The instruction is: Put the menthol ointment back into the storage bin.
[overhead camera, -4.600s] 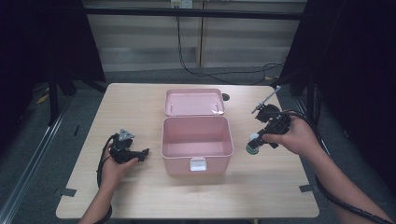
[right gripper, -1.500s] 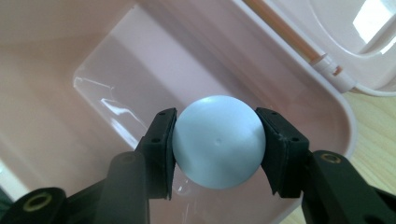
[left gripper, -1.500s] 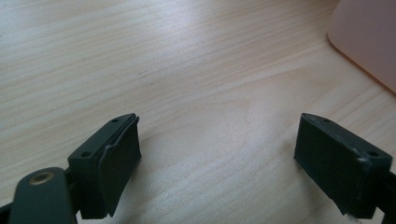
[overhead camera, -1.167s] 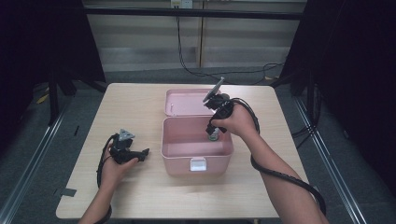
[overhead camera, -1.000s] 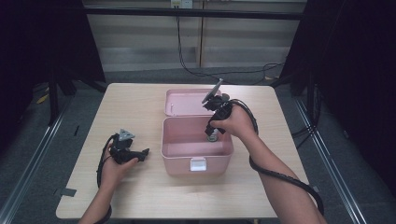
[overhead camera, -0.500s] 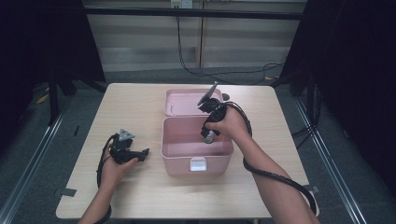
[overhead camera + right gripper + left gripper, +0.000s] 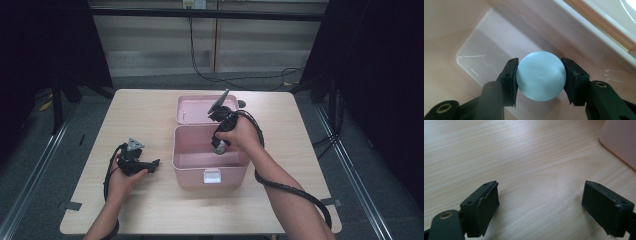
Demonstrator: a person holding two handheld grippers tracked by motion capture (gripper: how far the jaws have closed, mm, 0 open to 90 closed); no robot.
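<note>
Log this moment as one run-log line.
right tool: shut on pale blue ball, inside open pink box | left tool: open, resting on table

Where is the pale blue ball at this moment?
The pale blue ball sits clamped in the right gripper, inside the open pink box at mid-table; in the high view it is near the box's right wall.

Light wood table [image 7: 150, 115] mid-room on grey carpet floor [image 7: 60, 165]. Black curtains [image 7: 45, 40] at 9 and 3 o'clock. Pale panelled wall [image 7: 150, 45] at 12, black rail [image 7: 150, 11] across it, cables [image 7: 235, 80] trailing on the floor below.
</note>
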